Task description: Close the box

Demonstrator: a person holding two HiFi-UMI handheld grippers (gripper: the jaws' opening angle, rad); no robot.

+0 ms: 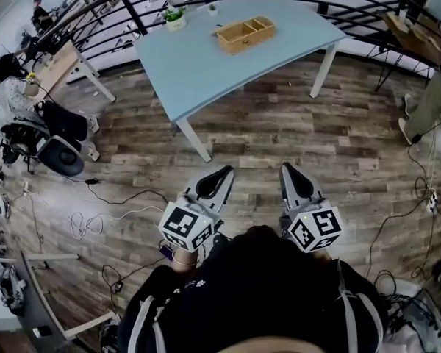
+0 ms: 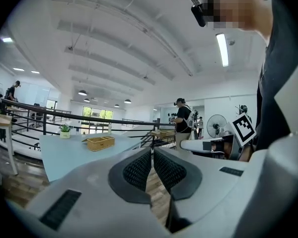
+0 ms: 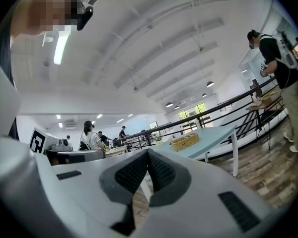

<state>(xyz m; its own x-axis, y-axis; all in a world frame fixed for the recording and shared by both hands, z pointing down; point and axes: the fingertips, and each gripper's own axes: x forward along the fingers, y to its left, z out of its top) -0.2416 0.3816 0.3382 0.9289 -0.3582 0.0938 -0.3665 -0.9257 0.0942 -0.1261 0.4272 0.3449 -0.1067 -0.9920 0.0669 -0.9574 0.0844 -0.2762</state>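
A light wooden box (image 1: pixel 246 34) with several compartments sits open on the pale blue table (image 1: pixel 198 65), far ahead of me. Both grippers are held level over the wooden floor, well short of the table. The left gripper (image 1: pixel 224 171) is shut with nothing between its pads. The right gripper (image 1: pixel 287 169) beside it is shut and empty too. In the left gripper view the box (image 2: pixel 100 142) shows beyond the left gripper (image 2: pixel 152 150), to the left of its tips. In the right gripper view the box (image 3: pixel 185 142) lies to the right of the right gripper (image 3: pixel 148 151).
A small potted plant (image 1: pixel 175 18) stands at the table's far left corner. Black railings (image 1: pixel 132 6) run behind the table. Cables (image 1: pixel 95 219) trail over the floor at the left, near a dark chair (image 1: pixel 59 153). A person (image 1: pixel 434 101) stands at the right edge.
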